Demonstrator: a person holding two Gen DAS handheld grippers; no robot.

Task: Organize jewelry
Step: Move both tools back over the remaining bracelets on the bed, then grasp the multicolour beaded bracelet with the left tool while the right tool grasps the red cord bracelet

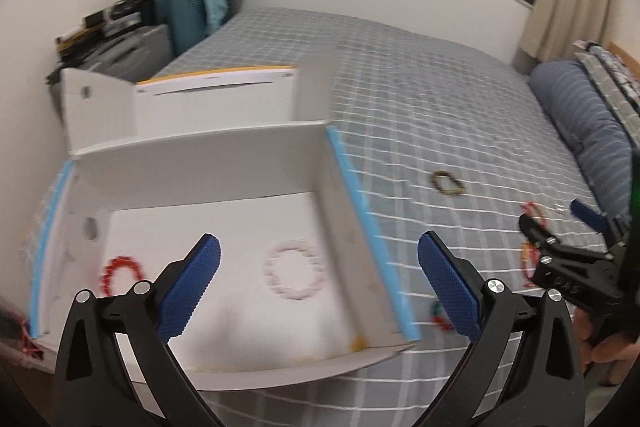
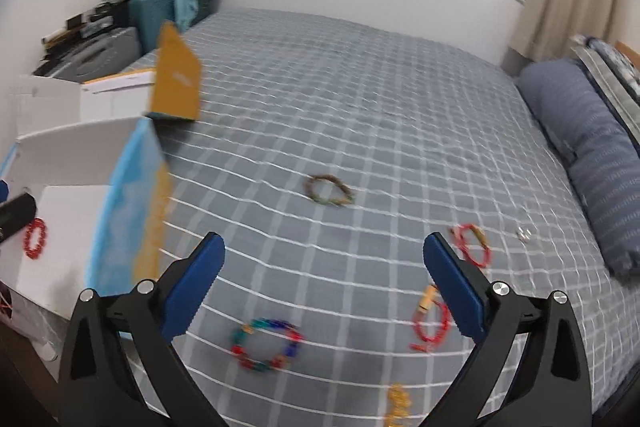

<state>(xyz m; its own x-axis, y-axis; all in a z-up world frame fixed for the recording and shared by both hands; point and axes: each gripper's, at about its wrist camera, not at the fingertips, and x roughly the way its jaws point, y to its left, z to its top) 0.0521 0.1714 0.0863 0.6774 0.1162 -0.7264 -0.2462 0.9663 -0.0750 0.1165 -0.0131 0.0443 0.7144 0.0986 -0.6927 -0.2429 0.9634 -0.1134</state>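
Two bracelets already lie in the white box (image 1: 224, 163): a pale pink bead bracelet (image 1: 295, 271) near the middle of its floor and a red bead bracelet (image 1: 120, 273) at the lower left. So the job looks partly done, and the step now seems to be going back to the bed (image 2: 360, 87) for more.

The left claw (image 1: 318, 285) is spread wide and holds nothing. In its view it hangs over the box, with the pink bracelet showing between its blue pads (not touching them). The right claw (image 2: 324, 285) is spread wide too, and it is empty.

In the right view, the bracelets left on the bed are spread out. A many-coloured bead bracelet (image 2: 266, 345) lies at the lower middle, just under the open claw. A red cord bracelet (image 2: 430, 323) lies beside the right pad, and part of it is hidden. Another red bracelet (image 2: 472, 245) lies a bit higher at the right. A brown-green bracelet (image 2: 330, 190) lies in the middle of the frame, well apart from the claw. A small silver ring (image 2: 524, 235) sits far right, and something yellow (image 2: 398, 403) peeks in at the bottom edge.

Next, I think the right claw needs to dip down over the nearest bracelet and pinch one side of its loop. The bed cover is soft, so the pads could grab cloth too.
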